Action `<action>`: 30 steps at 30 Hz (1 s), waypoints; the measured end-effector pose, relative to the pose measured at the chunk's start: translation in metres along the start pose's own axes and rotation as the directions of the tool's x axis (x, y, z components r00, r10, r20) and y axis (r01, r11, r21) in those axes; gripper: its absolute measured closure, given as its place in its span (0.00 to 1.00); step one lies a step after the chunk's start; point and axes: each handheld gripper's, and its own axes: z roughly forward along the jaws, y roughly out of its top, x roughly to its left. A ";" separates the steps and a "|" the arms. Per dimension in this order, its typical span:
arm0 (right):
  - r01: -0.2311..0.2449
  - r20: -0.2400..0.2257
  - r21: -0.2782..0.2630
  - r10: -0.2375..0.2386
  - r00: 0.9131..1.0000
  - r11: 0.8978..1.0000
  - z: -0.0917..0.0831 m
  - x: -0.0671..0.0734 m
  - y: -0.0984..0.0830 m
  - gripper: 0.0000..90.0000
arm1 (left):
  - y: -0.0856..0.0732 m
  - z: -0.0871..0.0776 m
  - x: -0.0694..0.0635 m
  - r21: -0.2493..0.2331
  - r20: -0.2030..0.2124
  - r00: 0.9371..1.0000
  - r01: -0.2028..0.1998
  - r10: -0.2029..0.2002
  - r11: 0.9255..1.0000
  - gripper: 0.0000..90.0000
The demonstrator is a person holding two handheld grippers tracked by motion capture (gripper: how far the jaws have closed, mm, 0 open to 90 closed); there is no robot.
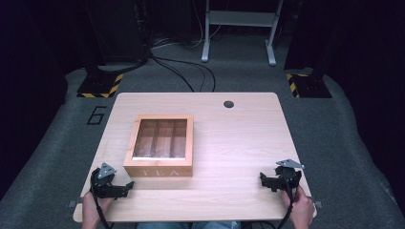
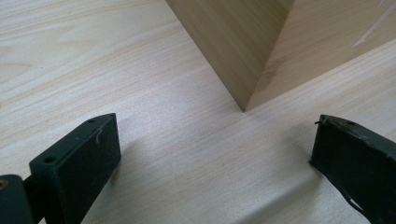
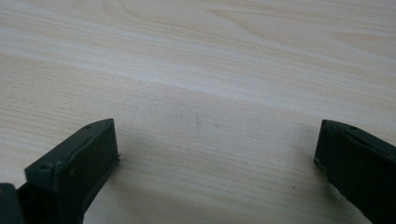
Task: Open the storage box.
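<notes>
A light wooden table point(image 1: 239, 143) seen from above, with a person seated at its near edge, forearms entering from the bottom. On the left half of the table sits a square wooden tea box point(image 1: 160, 145) with the word "TEA" on its near face and a clear window in its lid. Through the window, three long compartments run front to back; what they hold is too dim to make out. The lid lies shut.

The person's left hand point(image 1: 90, 205) holds the left gripper point(image 1: 125, 187) low over the table near the front left corner of the box, just beside it but not touching. In the left gripper view, its two black jaws stand wide apart with bare tabletop between them, and the box's corner edge point(image 2: 243, 60) rises ahead of the gap — nothing is held.

The person's right hand point(image 1: 302, 210) holds the right gripper point(image 1: 265, 181) near the table's front right corner, well apart from the box. In the right gripper view point(image 3: 215, 154), its jaws are likewise spread wide over plain wood grain, holding nothing.

Near the table's far edge is a small round dark cable hole point(image 1: 229, 104). Beyond the table lies grey carpet, with black cables point(image 1: 191, 71) trailing across it, two stand bases point(image 1: 100, 85) marked with yellow-and-black hazard stripes, and the legs of a pale metal frame point(image 1: 239, 28) at the back — the surroundings are otherwise dark.
</notes>
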 end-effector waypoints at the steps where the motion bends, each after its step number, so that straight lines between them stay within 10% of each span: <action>1: 0.000 0.000 0.000 0.000 1.000 1.000 0.000 0.000 0.000 0.00 | 0.000 0.000 0.000 -0.001 0.000 1.000 0.000 0.000 1.000 0.01; 18: 0.000 0.000 0.000 0.000 1.000 1.000 0.000 0.000 0.000 0.00 | 0.001 0.000 0.000 0.003 0.016 1.000 -0.013 0.013 1.000 0.00; 30: -0.001 0.000 0.000 0.001 1.000 1.000 0.000 0.000 0.000 0.00 | 0.016 -0.017 0.003 -0.164 0.096 0.994 0.068 -0.052 0.984 0.00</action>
